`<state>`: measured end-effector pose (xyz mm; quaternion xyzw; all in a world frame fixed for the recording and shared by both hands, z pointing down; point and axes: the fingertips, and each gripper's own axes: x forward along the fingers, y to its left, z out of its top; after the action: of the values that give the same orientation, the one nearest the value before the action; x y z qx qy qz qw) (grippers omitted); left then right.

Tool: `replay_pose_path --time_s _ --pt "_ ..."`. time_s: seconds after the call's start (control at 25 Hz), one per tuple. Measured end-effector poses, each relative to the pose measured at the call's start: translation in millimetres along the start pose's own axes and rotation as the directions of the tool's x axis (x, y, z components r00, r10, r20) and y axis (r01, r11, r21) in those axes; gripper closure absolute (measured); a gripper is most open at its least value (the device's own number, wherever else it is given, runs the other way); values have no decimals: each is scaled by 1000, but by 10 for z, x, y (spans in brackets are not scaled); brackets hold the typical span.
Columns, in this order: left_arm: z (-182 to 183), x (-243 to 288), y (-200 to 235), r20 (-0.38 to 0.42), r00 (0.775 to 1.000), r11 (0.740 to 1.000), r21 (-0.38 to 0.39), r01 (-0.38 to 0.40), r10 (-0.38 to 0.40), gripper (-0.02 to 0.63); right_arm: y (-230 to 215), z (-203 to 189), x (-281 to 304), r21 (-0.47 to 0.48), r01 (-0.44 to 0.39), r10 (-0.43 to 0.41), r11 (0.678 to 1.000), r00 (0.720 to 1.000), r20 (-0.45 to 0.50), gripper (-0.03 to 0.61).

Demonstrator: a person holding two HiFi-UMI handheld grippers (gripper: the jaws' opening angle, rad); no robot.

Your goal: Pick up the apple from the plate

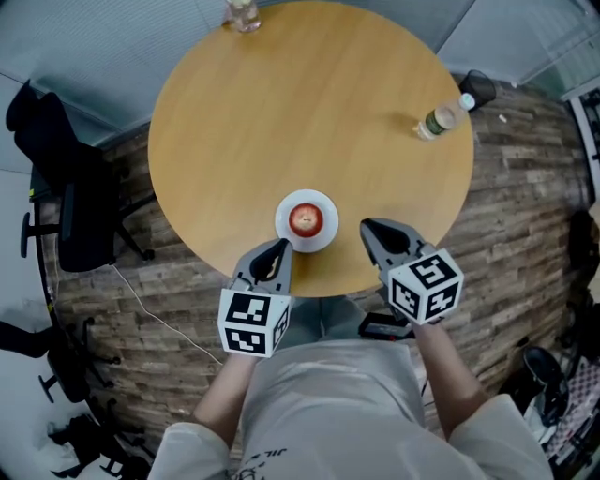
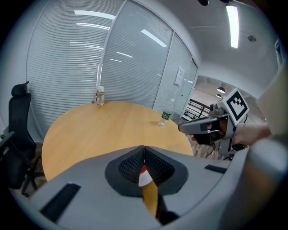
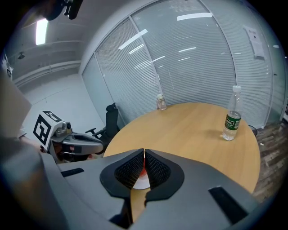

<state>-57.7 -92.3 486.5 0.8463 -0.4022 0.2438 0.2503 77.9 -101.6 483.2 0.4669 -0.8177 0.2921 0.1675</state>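
A red apple (image 1: 305, 219) sits on a small white plate (image 1: 326, 236) near the front edge of the round wooden table (image 1: 309, 103). My left gripper (image 1: 280, 247) is shut and empty, its tip just left of and nearer than the plate. My right gripper (image 1: 367, 226) is shut and empty too, a little to the plate's right. In the left gripper view the shut jaws (image 2: 144, 148) leave a sliver of apple (image 2: 143, 170) and plate (image 2: 145, 179) showing. The right gripper view shows the same past its jaws (image 3: 144, 151): apple (image 3: 143, 171) on plate (image 3: 141, 183).
A water bottle (image 1: 438, 120) stands at the table's right edge and a glass jar (image 1: 242, 13) at its far edge. A black office chair (image 1: 67, 208) is to the left on the floor, with cables and gear around.
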Motion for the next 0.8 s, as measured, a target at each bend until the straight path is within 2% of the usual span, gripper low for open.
replay_pose_path --time_s 0.28,0.48,0.8 --pt "-55 140 -5 -16 1000 1000 -3 4 -4 609 -31 -65 71 -4 -8 8 1000 1000 -22 548" --pt "-59 260 57 -15 1000 999 47 -25 26 609 -55 -121 151 1 -16 16 1000 999 -44 548" --pt "-155 459 67 -38 999 999 38 -29 31 609 -82 -213 229 14 -30 31 999 997 -70 548"
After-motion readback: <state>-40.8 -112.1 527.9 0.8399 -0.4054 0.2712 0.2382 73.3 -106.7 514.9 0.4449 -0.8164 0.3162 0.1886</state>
